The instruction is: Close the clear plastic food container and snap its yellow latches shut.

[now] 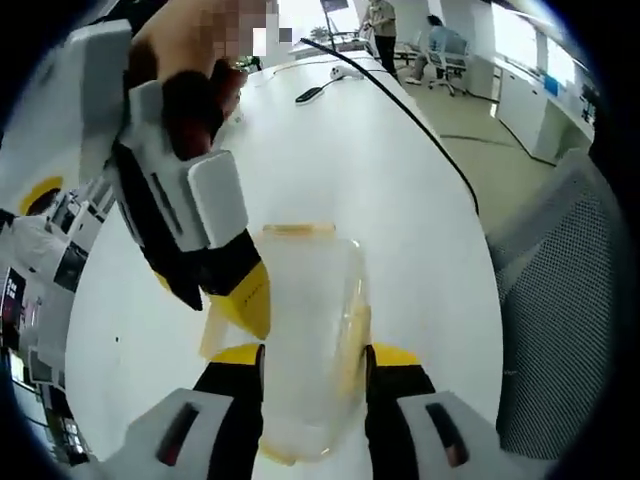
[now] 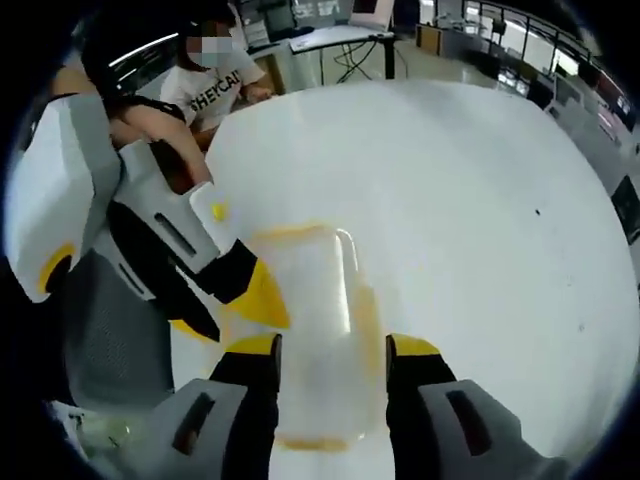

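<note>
The clear plastic container (image 1: 310,330) with yellow latches lies lengthwise on the white table (image 1: 400,200). It is seen between the yellow-tipped jaws of my left gripper (image 1: 318,355), which stand apart; whether they touch it I cannot tell. My right gripper (image 1: 215,295), held in a hand, comes in from the upper left with one yellow tip against the container's left edge. In the right gripper view the container (image 2: 320,310) likewise lies between my right gripper (image 2: 333,345), its jaws apart, and my left gripper (image 2: 228,312) touches the container's left side. The latches' state is unclear.
A black cable (image 1: 420,120) crosses the table toward its right edge, with small devices (image 1: 310,95) at the far end. A grey mesh chair (image 1: 570,300) stands on the right. A seated person in a white T-shirt (image 2: 215,90) is beyond the table (image 2: 480,200).
</note>
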